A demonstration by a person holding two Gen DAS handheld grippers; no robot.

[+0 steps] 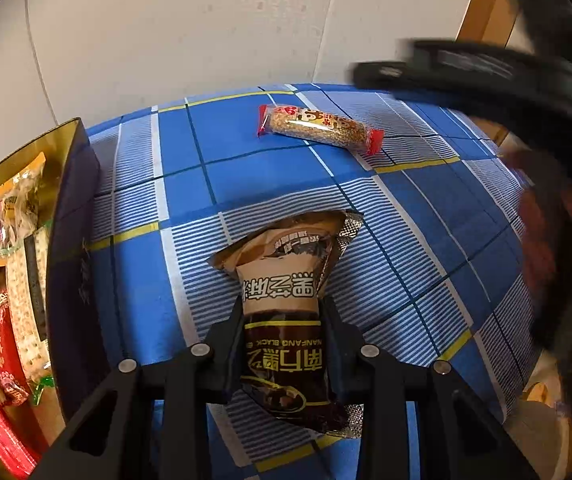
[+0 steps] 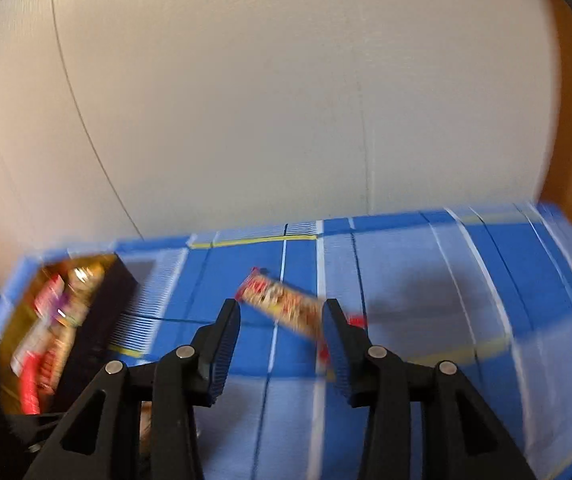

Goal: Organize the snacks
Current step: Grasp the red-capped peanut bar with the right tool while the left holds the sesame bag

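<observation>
My left gripper [image 1: 282, 320] is shut on a brown and black snack packet [image 1: 286, 320], held just above the blue checked tablecloth [image 1: 425, 220]. A sesame bar in a red-ended clear wrapper [image 1: 319, 129] lies further back on the cloth. My right gripper [image 2: 282, 316] is open and empty, above the cloth, with the sesame bar [image 2: 282, 304] just beyond its fingertips; this view is blurred. It also shows in the left wrist view [image 1: 465, 68] as a blurred black shape at the upper right.
A dark box with a gold inside [image 1: 72, 216] stands at the left, holding several snack packets [image 1: 26, 280]. It also shows in the right wrist view [image 2: 102, 312]. A white wall rises behind the table. A wooden door frame [image 1: 485, 8] is at the far right.
</observation>
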